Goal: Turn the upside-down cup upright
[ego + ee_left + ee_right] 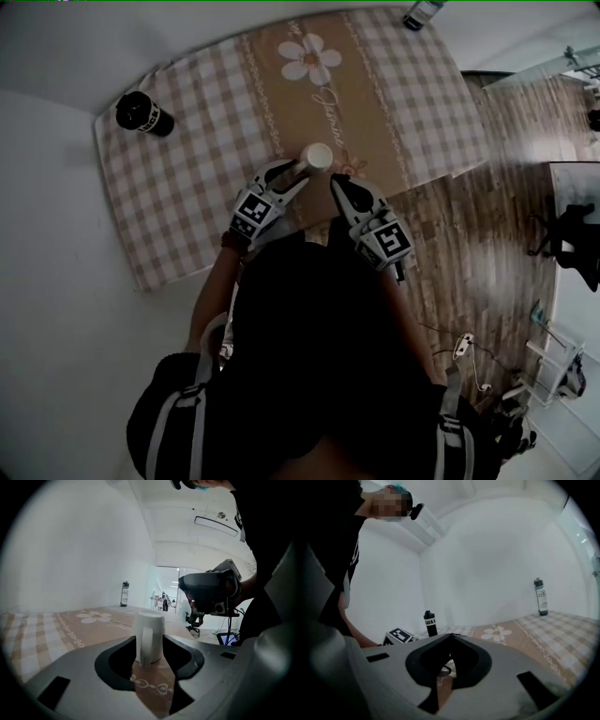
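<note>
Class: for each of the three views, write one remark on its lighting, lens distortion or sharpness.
Head view: dim and underexposed; the straight edges of the tablecloth bow outward, and the person's dark top swallows the lower half. Left gripper view: bright, with a round black border, the cup sharp between the fingers. Right gripper view: same fisheye border, wall lines curved, the black bottle small but sharp.

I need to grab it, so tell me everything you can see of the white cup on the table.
The cup is plain white, looks ceramic, and stands upside down, flat base up, rim on the brown flowered strip of the tablecloth. Its loop handle faces the left tongs, whose open jaws sit either side of it; whether they touch it I cannot tell.
</note>
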A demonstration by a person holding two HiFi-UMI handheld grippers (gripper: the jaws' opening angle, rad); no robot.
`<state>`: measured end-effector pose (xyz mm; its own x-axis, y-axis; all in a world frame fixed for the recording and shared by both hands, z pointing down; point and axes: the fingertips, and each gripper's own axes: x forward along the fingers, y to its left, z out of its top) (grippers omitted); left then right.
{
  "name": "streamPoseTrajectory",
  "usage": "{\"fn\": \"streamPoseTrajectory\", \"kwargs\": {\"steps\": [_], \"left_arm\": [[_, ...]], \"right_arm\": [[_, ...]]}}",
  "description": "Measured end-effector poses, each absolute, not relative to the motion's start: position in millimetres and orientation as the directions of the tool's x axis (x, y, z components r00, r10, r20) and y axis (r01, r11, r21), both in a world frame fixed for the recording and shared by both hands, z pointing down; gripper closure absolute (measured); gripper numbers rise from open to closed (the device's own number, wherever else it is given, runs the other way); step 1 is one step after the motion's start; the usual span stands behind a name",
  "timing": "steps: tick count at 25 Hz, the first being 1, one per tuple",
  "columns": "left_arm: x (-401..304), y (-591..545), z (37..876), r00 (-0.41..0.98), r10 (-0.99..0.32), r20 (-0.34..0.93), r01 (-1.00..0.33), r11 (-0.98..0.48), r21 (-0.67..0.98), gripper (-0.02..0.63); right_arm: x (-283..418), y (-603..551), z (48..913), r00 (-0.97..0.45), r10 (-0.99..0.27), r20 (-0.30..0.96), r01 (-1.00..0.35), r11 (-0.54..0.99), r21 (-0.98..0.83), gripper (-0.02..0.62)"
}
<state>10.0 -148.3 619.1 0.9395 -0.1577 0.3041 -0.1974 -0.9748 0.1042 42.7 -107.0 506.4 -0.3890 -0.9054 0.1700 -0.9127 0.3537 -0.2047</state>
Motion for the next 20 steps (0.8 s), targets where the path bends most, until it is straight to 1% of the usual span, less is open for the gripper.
{"fn": "streamPoseTrajectory", "kwargs": {"steps": [4,5,8,9,13,17,20], "left_arm": [[8,-153,631,0.917,-0.157,0.368,-0.22,-0.966,0.135,0.414],[8,-153,633,0.915,-0.155,0.373,-0.223,-0.964,0.147,0.423],[9,-156,632,0.913,-0.174,0.37,-0.237,-0.962,0.133,0.423],[11,-157,631,0.912,-0.182,0.368,-0.239,-0.964,0.116,0.45],[14,-154,629,0.909,-0.188,0.373,-0.231,-0.97,0.074,0.488],[14,-152,632,0.912,-0.16,0.377,-0.211,-0.972,0.1,0.506],[15,-151,630,0.911,-0.164,0.378,-0.209,-0.974,0.081,0.522]], "right_arm": [[52,-112,527,-0.427,-0.875,0.229,-0.901,0.388,-0.197,0.589],[55,-114,528,-0.431,-0.873,0.228,-0.899,0.392,-0.195,0.589],[59,-120,534,-0.44,-0.867,0.234,-0.893,0.395,-0.216,0.589],[60,-122,537,-0.444,-0.863,0.241,-0.891,0.397,-0.22,0.589],[56,-127,544,-0.456,-0.853,0.253,-0.885,0.404,-0.232,0.589],[56,-129,549,-0.452,-0.854,0.257,-0.886,0.395,-0.244,0.589],[56,-129,552,-0.446,-0.856,0.263,-0.889,0.388,-0.244,0.589]]}}
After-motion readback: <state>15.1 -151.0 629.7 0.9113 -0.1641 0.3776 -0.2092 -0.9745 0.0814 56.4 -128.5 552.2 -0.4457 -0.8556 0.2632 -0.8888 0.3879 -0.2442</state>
